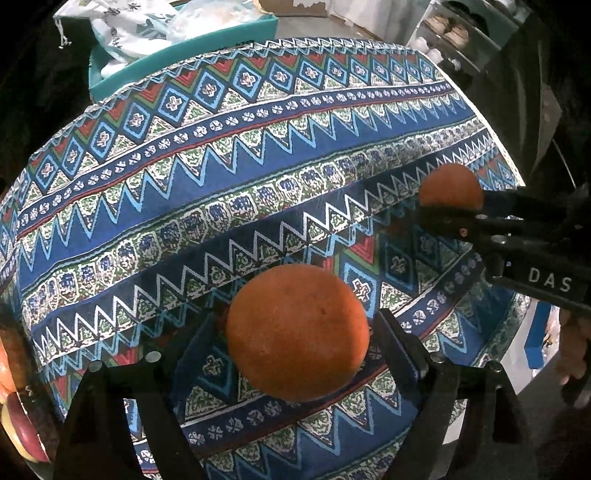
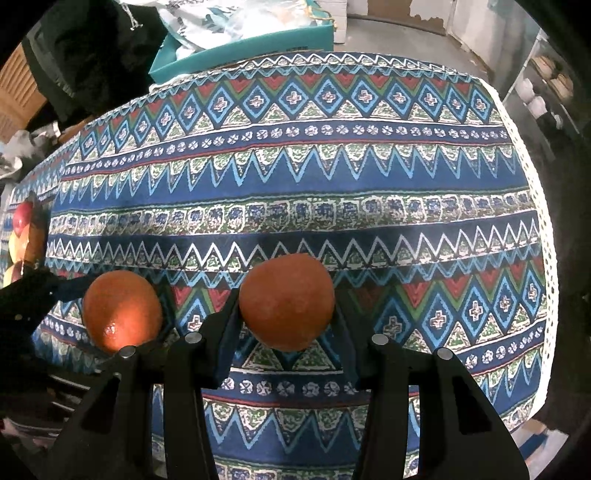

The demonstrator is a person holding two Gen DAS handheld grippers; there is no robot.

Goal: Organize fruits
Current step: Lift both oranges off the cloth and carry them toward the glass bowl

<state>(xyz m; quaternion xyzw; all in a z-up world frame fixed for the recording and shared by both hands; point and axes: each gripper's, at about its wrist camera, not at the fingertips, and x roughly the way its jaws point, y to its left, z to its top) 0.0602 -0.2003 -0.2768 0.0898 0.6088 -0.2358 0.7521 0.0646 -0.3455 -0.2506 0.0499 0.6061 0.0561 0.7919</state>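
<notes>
A large orange lies on the patterned tablecloth between the fingers of my left gripper. The fingers stand close on either side with a thin gap, so that gripper is open. In the right wrist view the same orange sits at the lower left, with the dark left gripper beside it. My right gripper is shut on a smaller orange, its pads pressing both sides. The left wrist view shows that orange at the right, in the black right gripper.
A teal box with cloth bags stands behind the table's far edge. Apples lie at the table's left end, also seen as apples. A shelf unit stands back right. The table's right edge drops off.
</notes>
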